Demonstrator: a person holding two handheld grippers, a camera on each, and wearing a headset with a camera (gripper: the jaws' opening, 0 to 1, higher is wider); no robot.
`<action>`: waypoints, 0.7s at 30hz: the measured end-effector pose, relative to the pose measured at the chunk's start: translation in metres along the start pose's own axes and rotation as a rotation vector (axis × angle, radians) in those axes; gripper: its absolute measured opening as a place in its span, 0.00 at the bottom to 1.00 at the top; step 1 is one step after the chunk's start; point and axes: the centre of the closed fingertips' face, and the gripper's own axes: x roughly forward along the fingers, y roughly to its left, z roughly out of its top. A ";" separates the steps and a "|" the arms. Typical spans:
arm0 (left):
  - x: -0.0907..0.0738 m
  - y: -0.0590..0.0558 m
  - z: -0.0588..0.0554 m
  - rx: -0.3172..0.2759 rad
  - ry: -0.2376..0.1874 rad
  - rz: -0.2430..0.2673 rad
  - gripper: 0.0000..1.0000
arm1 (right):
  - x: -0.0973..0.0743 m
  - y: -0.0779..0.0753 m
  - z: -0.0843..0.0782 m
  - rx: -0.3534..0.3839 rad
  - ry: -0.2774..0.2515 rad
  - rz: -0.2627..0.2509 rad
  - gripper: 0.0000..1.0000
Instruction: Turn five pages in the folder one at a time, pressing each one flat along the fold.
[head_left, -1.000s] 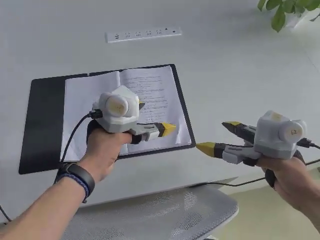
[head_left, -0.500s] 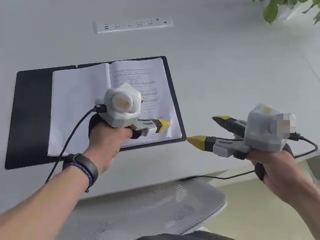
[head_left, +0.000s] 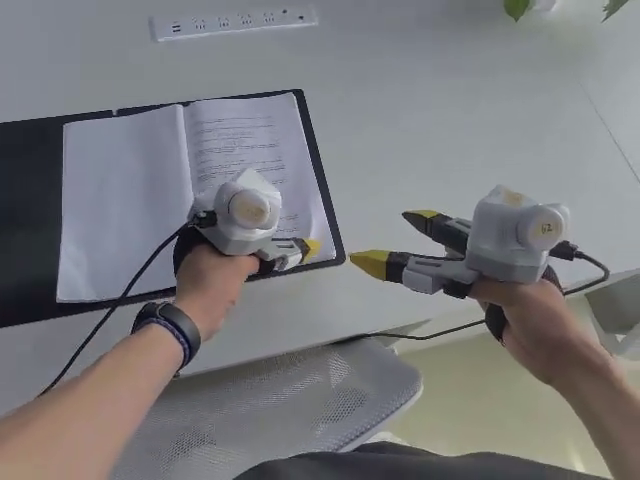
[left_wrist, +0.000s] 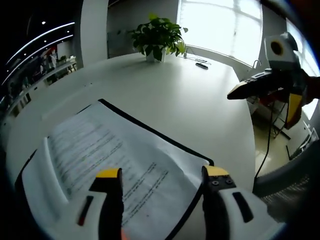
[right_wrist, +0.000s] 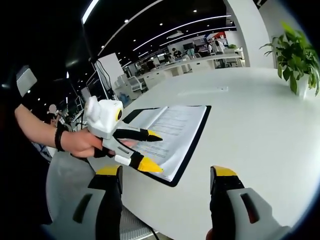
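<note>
Only my view swings. The folder (head_left: 150, 200) lies open on the table (head_left: 450, 120). My left gripper (head_left: 308, 248) still hangs over the right page's (head_left: 250, 160) corner, tongs apart; my right gripper (head_left: 392, 240) is apart too. No page grabbed yet.

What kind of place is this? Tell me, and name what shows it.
Likely an open-plan office: a white table with a power strip, a potted plant, and rows of desks under strip lights.
</note>
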 end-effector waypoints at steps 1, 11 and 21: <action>0.001 -0.001 -0.001 0.001 0.002 0.004 0.63 | -0.001 0.000 -0.001 0.003 0.000 0.000 0.70; 0.008 0.007 -0.006 0.037 0.002 0.087 0.59 | -0.002 -0.011 -0.006 0.027 -0.001 0.006 0.69; 0.011 0.010 -0.008 0.033 -0.012 0.083 0.59 | 0.012 -0.001 -0.006 0.025 0.008 0.043 0.68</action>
